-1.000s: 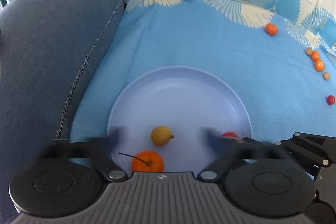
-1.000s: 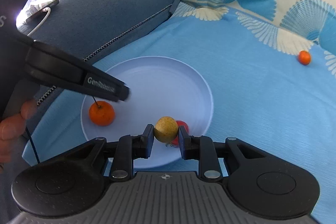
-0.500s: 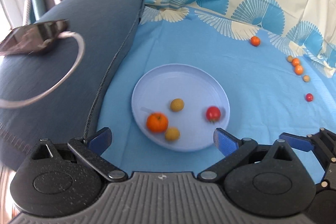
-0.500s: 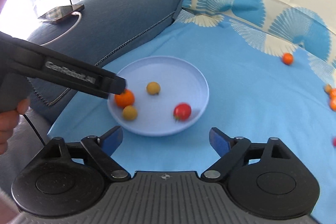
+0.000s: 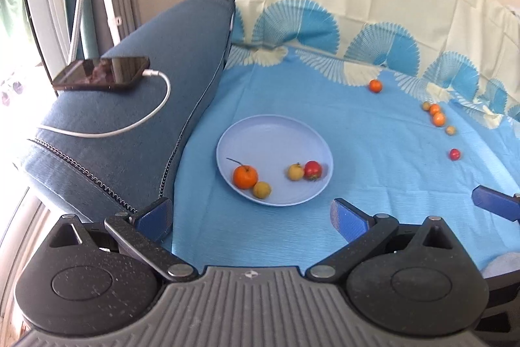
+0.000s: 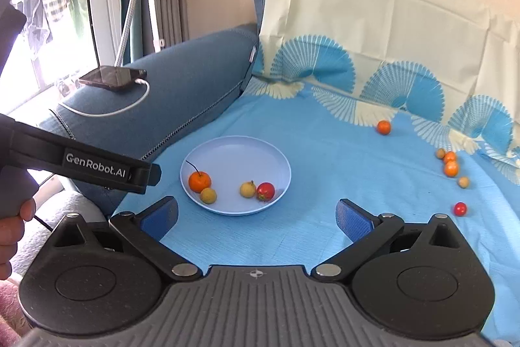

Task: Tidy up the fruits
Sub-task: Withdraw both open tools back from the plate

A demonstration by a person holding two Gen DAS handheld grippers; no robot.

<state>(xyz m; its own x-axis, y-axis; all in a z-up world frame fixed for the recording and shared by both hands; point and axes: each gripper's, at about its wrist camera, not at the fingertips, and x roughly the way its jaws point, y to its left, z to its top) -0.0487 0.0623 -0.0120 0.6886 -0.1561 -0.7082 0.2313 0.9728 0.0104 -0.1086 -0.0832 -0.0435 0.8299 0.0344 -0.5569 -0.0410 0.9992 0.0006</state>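
**Four fruits on the plate, six left on the sheet**

At the far left of the right-wrist view, a phone (image 6: 112,76) on its white cable (image 6: 113,111) lies on the blue sofa arm (image 6: 182,86). Below it the left tongs (image 5: 250,215) reach in from the left edge; in their own view they stand wide open with nothing between them. Centre frame, the pale blue plate (image 6: 240,152) sits on the blue sheet (image 6: 325,178) and holds a stemmed tangerine (image 6: 199,181) touching a yellow fruit (image 6: 208,195), then a second yellow fruit (image 6: 248,188) touching a red tomato (image 6: 265,191). The right tongs (image 6: 256,217) hang near the plate's near rim, jaws opening, empty. Right of centre a lone tangerine (image 6: 383,127) lies by the fan pattern; at the right edge sit a cluster of small orange and tan fruits (image 6: 450,163) and a red tomato (image 6: 460,208) apart from it.

These fruits look light, round and likely to roll. The tomato is probably soft-skinned and easily bruised, so pinch each across its widest middle, gently.
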